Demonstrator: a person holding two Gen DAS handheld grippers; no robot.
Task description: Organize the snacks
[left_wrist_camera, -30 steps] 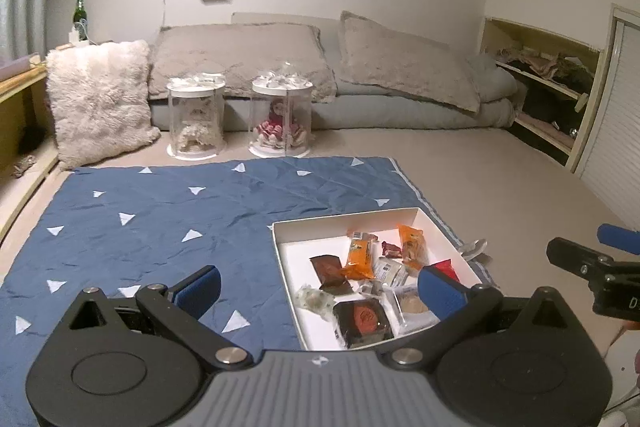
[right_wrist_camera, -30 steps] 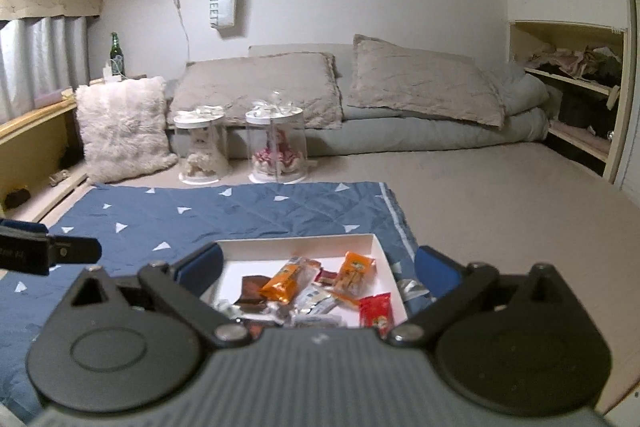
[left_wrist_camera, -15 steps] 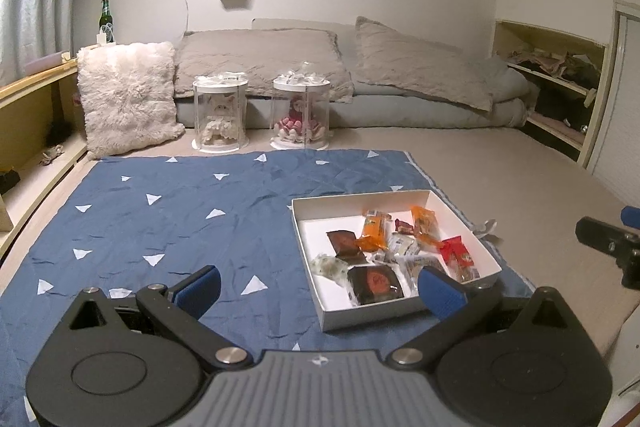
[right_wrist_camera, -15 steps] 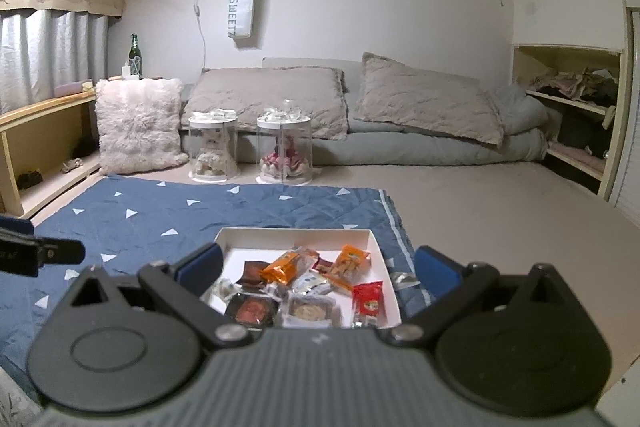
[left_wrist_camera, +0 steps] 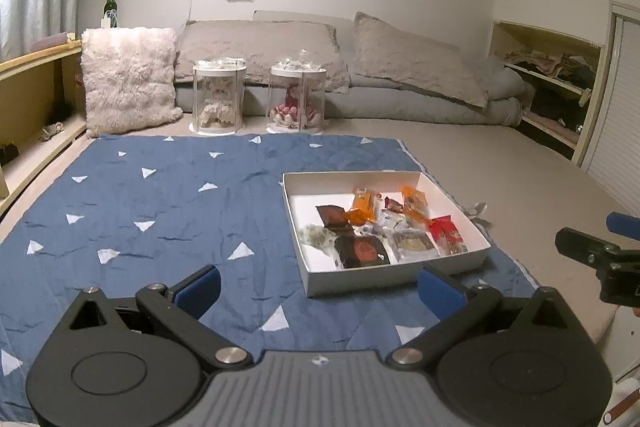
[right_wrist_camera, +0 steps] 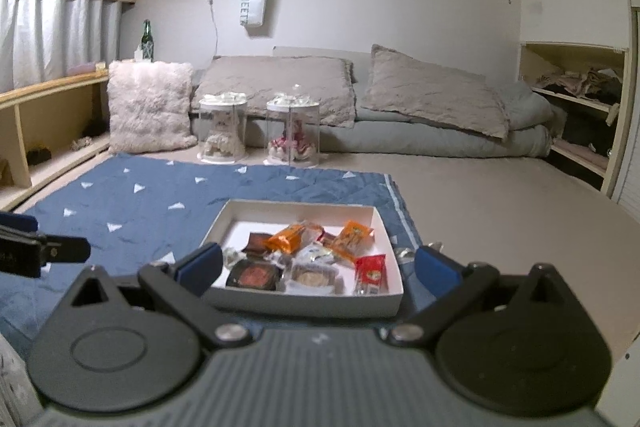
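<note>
A white shallow box lies on the right part of a blue quilted mat. It holds several wrapped snacks: orange packets, a red packet, a dark brown packet and pale ones. My left gripper is open and empty, held back from the box's near left side. My right gripper is open and empty, just in front of the box. The right gripper's arm shows in the left view.
Two clear jars holding toys stand behind the mat. A fluffy pillow leans at the left. Grey cushions and bedding line the back wall. Wooden shelves are at the right, a low shelf at the left.
Both grippers have drawn back and risen from the box, so it looks farther and smaller. Both stay open and empty. The snacks have not moved.
</note>
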